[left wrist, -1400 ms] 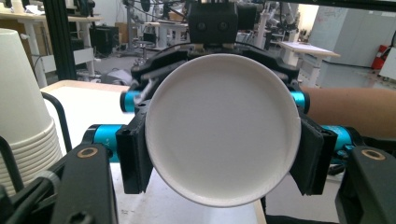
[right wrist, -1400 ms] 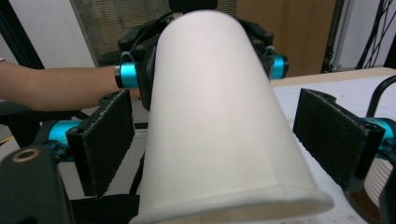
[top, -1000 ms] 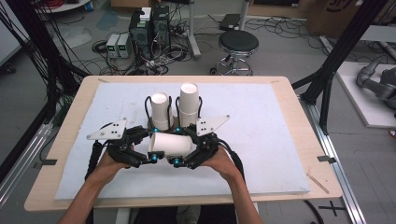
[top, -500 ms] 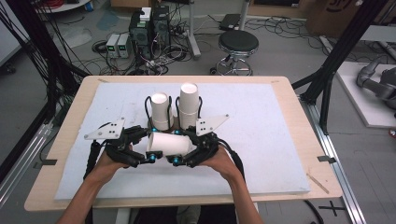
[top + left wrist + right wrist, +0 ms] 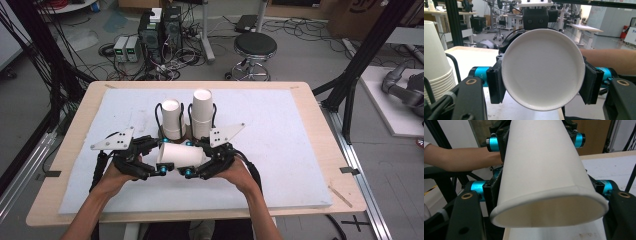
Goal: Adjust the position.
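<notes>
Two grippers meet at the near middle of the worktop [image 5: 300, 150], each in one hand, with a single white paper cup [image 5: 181, 155] lying on its side between them and lifted off the white mat. The left gripper [image 5: 161, 162] is clamped on the cup's narrow base end; in the left gripper view the round bottom of the cup faces the camera, pressed between the black pads [image 5: 495, 83] on both sides. The right gripper [image 5: 192, 165] has just been closing its jaws and now grasps the cup at its open end; in the right gripper view the rim is squeezed into a flattened oval between the pads. Just beyond the held cup, two stacks of white cups stand upright side by side: a shorter stack [image 5: 171, 119] on the left and a taller stack [image 5: 202, 112] on the right. Farther off, past the worktop's far edge, a black stool [image 5: 255, 46] stands on the floor.
</notes>
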Demonstrator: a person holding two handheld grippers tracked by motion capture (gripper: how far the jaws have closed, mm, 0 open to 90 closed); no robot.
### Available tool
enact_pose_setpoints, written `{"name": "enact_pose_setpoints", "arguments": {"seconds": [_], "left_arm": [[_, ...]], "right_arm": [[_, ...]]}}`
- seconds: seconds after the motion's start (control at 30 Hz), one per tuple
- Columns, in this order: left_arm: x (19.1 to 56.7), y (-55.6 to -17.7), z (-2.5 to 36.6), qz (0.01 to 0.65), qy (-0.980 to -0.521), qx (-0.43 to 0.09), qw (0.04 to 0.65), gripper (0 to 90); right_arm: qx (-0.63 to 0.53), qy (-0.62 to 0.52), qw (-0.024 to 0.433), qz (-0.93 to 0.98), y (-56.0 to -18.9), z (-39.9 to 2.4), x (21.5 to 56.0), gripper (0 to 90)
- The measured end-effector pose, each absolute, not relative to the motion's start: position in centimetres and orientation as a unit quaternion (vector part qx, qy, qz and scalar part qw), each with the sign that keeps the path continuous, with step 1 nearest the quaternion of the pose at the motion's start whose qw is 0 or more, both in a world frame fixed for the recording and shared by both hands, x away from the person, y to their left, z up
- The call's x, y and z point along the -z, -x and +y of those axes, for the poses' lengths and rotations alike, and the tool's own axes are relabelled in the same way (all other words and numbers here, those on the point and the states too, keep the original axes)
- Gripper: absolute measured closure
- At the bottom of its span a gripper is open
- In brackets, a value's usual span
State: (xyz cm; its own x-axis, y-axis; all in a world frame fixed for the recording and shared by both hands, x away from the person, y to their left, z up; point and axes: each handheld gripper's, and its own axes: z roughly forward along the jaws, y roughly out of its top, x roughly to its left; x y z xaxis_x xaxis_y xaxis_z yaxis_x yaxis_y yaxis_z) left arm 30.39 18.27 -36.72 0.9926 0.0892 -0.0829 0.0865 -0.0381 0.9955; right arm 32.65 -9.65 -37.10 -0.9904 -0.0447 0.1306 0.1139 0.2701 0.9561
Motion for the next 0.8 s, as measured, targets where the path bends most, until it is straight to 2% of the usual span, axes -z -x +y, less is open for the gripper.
{"name": "enact_pose_setpoints", "arguments": {"seconds": [0.23,0.4,0.53,0.57,0.8], "left_arm": [[36.76,-30.35,18.20,0.061,-0.722,-0.004,0.689,34.4],[36.96,-30.20,17.95,0.066,-0.728,-0.015,0.682,24.9],[37.04,-30.21,17.80,0.073,-0.732,-0.015,0.677,13.3],[37.06,-30.26,17.81,0.073,-0.733,-0.013,0.676,7.8],[36.42,-30.06,18.23,0.079,-0.744,-0.053,0.661,6.7]], "right_arm": [[0.602,0.021,0.066,-0.796,-32.60,-9.70,37.05,34.1],[0.603,0.019,0.068,-0.795,-32.58,-9.66,37.05,34.6],[0.601,0.020,0.069,-0.796,-32.60,-9.72,37.04,34.5],[0.600,0.020,0.068,-0.797,-32.59,-9.74,37.01,34.5],[0.590,0.022,0.063,-0.805,-32.59,-10.13,36.82,34.5]]}}
